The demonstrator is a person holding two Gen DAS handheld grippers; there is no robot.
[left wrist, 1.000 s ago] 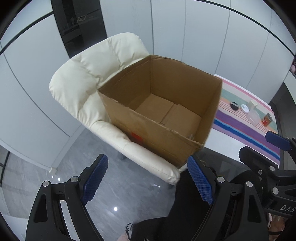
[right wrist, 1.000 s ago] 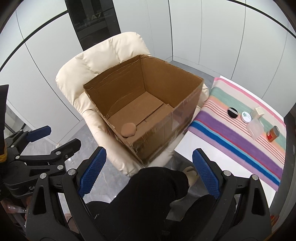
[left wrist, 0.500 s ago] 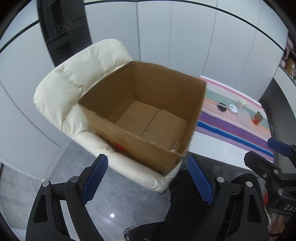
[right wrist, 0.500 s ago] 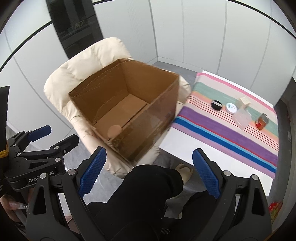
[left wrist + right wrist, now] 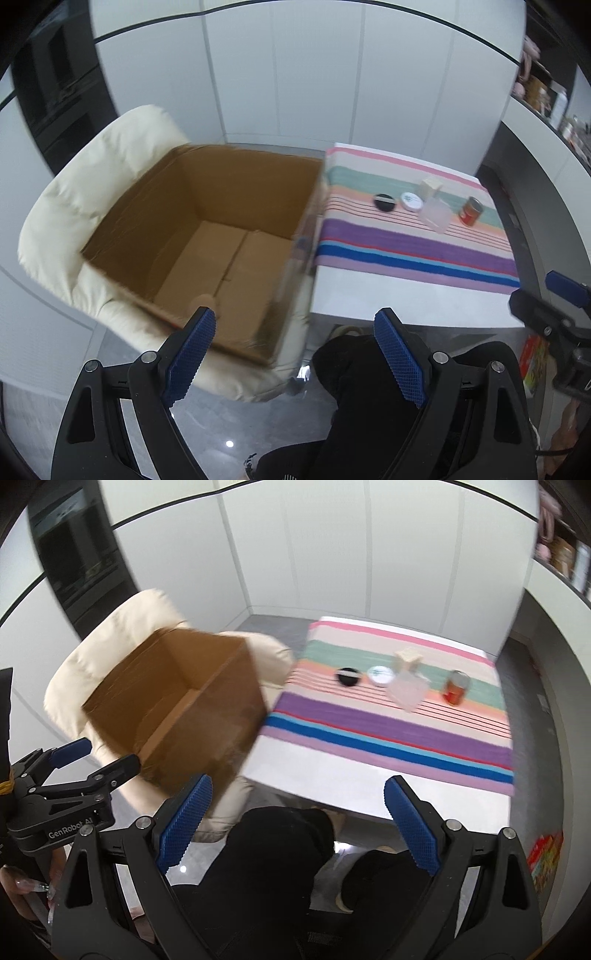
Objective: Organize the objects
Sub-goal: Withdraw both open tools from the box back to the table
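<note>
An open cardboard box [image 5: 207,236] sits on a cream armchair [image 5: 74,192]; a small tan round object [image 5: 201,301] lies on its floor. On the striped cloth [image 5: 413,243] stand a black round compact [image 5: 385,202], a white round tin [image 5: 412,201], a clear bottle with a beige cap [image 5: 436,210] and a red can [image 5: 471,210]. They also show in the right wrist view: box [image 5: 192,709], compact [image 5: 348,676], tin [image 5: 380,675], bottle [image 5: 406,688], can [image 5: 456,692]. My left gripper [image 5: 295,354] and right gripper [image 5: 295,825] are open and empty, held above the person's lap.
The white table [image 5: 369,786] stands right of the armchair, with the cloth over its far part. The person's black-clad legs [image 5: 280,867] are below the grippers. White wall panels [image 5: 314,74] are behind; a dark cabinet [image 5: 59,92] is at the left.
Both cameras have swung to the right, so the box has slid left in view and the table with its objects has come toward the middle. Both grippers stay open.
</note>
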